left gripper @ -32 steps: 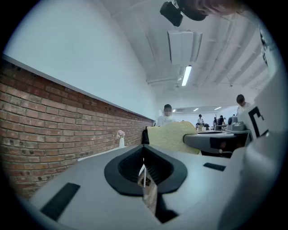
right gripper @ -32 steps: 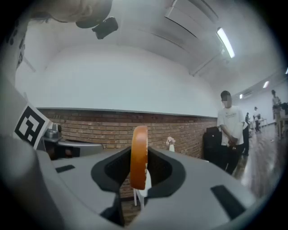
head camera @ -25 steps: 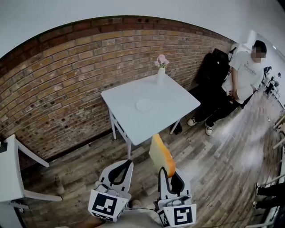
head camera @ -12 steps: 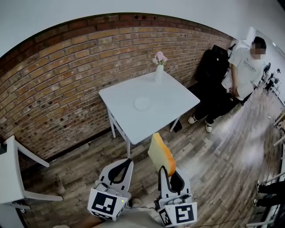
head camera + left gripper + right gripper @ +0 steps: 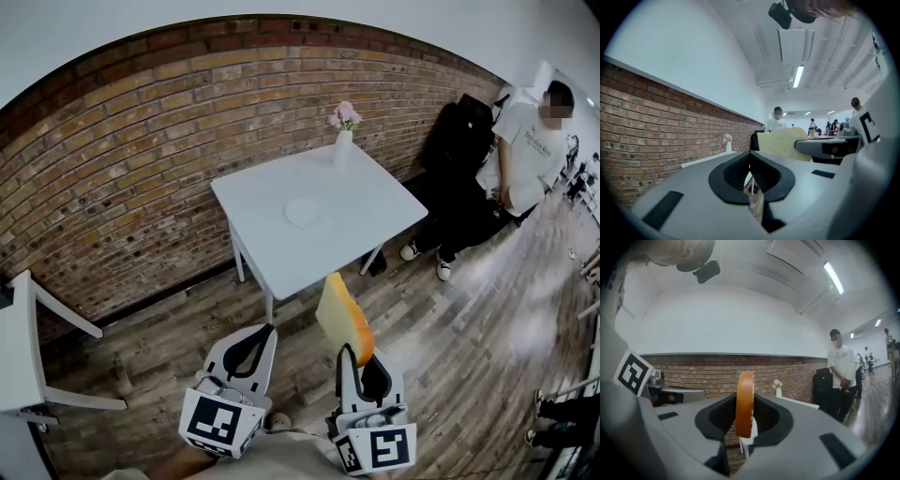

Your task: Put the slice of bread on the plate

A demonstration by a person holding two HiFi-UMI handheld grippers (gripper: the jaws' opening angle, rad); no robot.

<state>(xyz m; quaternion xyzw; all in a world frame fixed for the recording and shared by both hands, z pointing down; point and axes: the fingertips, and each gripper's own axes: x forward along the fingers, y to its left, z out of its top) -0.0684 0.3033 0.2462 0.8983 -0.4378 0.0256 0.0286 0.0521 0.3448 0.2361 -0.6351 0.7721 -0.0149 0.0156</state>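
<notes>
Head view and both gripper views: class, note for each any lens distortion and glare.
Head view: the brick wall bows into an arc; the wooden floor shines pale at right. Left gripper view: black corners ring the image, the ceiling light glares. Right gripper view: same black ring; the slice of bread looks sharp.

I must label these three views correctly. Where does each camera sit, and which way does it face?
Head view: on the person's head, facing forward and down at the table with plate and vase; both grippers show below, the right gripper holding bread.
Left gripper view: on the left gripper, facing along its shut, empty jaws toward the table; the right gripper shows at right.
Right gripper view: on the right gripper, facing along jaws shut on the bread, seen edge-on.
Shared: all three show bread and vase.
</notes>
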